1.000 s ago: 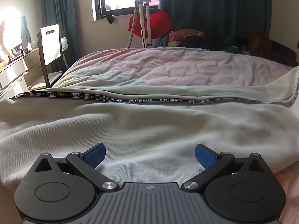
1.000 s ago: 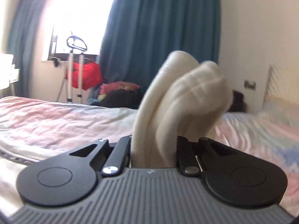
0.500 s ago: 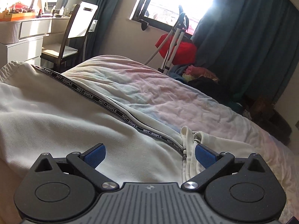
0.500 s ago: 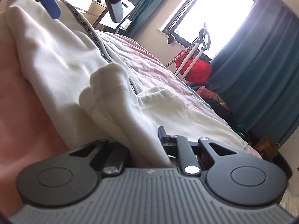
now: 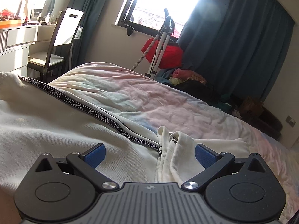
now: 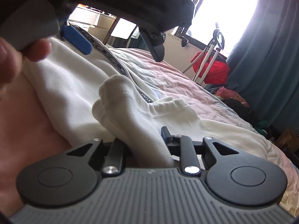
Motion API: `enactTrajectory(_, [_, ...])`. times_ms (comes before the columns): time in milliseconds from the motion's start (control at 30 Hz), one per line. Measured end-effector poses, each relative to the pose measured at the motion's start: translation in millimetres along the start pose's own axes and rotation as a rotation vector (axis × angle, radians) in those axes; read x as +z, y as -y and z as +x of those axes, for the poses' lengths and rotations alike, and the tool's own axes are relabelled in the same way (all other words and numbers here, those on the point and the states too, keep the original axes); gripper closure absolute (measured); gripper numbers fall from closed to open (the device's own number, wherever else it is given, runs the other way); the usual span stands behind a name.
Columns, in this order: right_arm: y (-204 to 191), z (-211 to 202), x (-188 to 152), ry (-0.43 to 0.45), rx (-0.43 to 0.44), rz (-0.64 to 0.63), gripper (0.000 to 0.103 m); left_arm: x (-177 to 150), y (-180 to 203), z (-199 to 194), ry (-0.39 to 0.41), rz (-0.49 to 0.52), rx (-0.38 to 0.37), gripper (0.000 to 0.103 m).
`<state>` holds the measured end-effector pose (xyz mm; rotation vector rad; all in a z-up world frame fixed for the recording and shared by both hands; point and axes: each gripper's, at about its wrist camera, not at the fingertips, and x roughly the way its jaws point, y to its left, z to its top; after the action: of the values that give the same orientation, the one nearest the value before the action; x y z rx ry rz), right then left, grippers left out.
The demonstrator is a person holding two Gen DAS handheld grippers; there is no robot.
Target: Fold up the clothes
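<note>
A cream-white garment [image 5: 56, 130] with a black "NOT-SIMPLE" tape [image 5: 97, 113] lies spread over the bed. My left gripper [image 5: 149, 149] hovers low over it, open, blue pads wide apart and nothing between them; a bunched hem [image 5: 173, 149] lies just ahead. In the right wrist view the left gripper [image 6: 117, 44] hangs above the garment [image 6: 74, 85], a hand [image 6: 11, 59] beside it. My right gripper [image 6: 143, 138] has a thick fold [image 6: 119, 97] of the garment between its fingers. Its jaws are opening, and the cloth still fills the gap.
The pink pastel quilt [image 5: 158, 100] covers the bed beyond the garment. A dark chair [image 5: 61, 35] and white dresser [image 5: 16, 37] stand at the left. A steamer stand with red cloth [image 5: 164, 50] and a clothes pile [image 5: 186, 76] sit under the window.
My right gripper swung down and left with the fold, from held up in the air to lying over the garment near the left gripper. The left gripper rolled, then held still.
</note>
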<state>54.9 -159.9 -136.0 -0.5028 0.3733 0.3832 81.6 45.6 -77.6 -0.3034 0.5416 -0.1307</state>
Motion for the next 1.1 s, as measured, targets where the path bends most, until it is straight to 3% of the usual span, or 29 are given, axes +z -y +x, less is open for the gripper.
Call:
enactTrajectory(67, [10.6,-13.9,3.7,-0.007,0.079,0.031,0.021,-2.9,3.1,4.3,-0.024,0.016,-0.027,0.0])
enactTrajectory(133, [23.8,-31.4,5.8,-0.003,0.142,0.088,0.012,-5.9,5.1,8.5,-0.05,0.026,-0.055,0.001])
enactTrajectory(233, [43.1,-55.6,5.1,-0.017,0.148,0.17,0.012,-8.5,3.8,10.2,-0.057,0.025,-0.039,0.001])
enactTrajectory(400, [88.8,-80.8,-11.4,-0.023,-0.078,0.34,0.012,-11.3,2.0,13.6,-0.064,0.02,-0.014,0.0])
enactTrajectory(533, [133.4,-54.1,-34.2,-0.078,-0.215,0.576,0.012,-4.4,6.0,20.2,-0.059,0.098,-0.024,0.0])
enactTrajectory(667, [150.9,-29.2,-61.8,-0.172,-0.27,0.646,0.013,21.3,13.9,46.1,-0.092,0.21,0.027,0.0])
enactTrajectory(733, [153.8,-21.1,-74.9,-0.217,-0.261,0.669,0.013,34.7,12.1,59.9,-0.117,0.174,0.025,0.0])
enactTrajectory(900, [164.0,-10.0,-89.3,-0.273,-0.188,0.787,0.013,59.7,14.0,111.5,-0.186,0.047,-0.08,0.006])
enactTrajectory(967, [165.5,-11.0,-88.0,-0.256,-0.182,0.789,0.013,64.0,16.6,133.3,-0.232,0.017,-0.103,0.014])
enactTrajectory(1100, [169.1,-8.3,-89.6,-0.233,-0.152,0.787,0.013,62.7,26.7,176.7,-0.341,-0.012,-0.08,0.015])
